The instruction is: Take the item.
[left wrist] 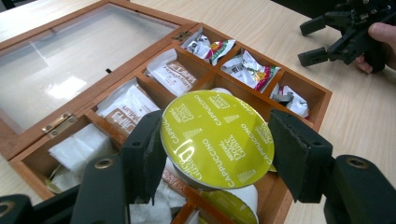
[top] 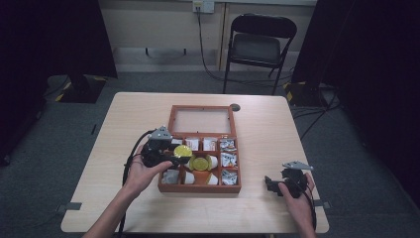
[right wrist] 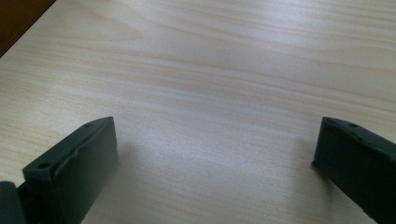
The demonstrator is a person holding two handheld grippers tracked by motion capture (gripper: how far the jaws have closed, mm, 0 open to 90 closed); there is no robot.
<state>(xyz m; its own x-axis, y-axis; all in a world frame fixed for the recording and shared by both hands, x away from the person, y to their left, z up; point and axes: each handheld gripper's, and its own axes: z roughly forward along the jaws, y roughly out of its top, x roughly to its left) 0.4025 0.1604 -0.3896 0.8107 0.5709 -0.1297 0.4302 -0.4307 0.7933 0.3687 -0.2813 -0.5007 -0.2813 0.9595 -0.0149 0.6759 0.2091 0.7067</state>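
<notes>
A wooden compartment box [top: 199, 189] [left wrist: 322, 93] lies open on the table, its glass lid [top: 201, 120] [left wrist: 70, 60] folded back. My left gripper [top: 178, 157] [left wrist: 215, 149] is shut on a coffee capsule [top: 183, 150] [left wrist: 215, 140] with a yellow-green foil top printed "cappuccino", held just above the box's middle compartments. A second yellow capsule [top: 200, 163] sits in the box beneath. My right gripper [top: 270, 186] [right wrist: 215, 158] rests open over bare table to the right of the box, nothing between its jaws; it is also in the left gripper view [left wrist: 317, 39].
The box's compartments hold white sachets [left wrist: 170, 70], crinkled foil packets [left wrist: 247, 70] [top: 228, 159] and white capsules [top: 189, 177]. A black folding chair [top: 257, 44] stands beyond the table's far edge. Bare wood surrounds the box on all sides of the table [top: 267, 129].
</notes>
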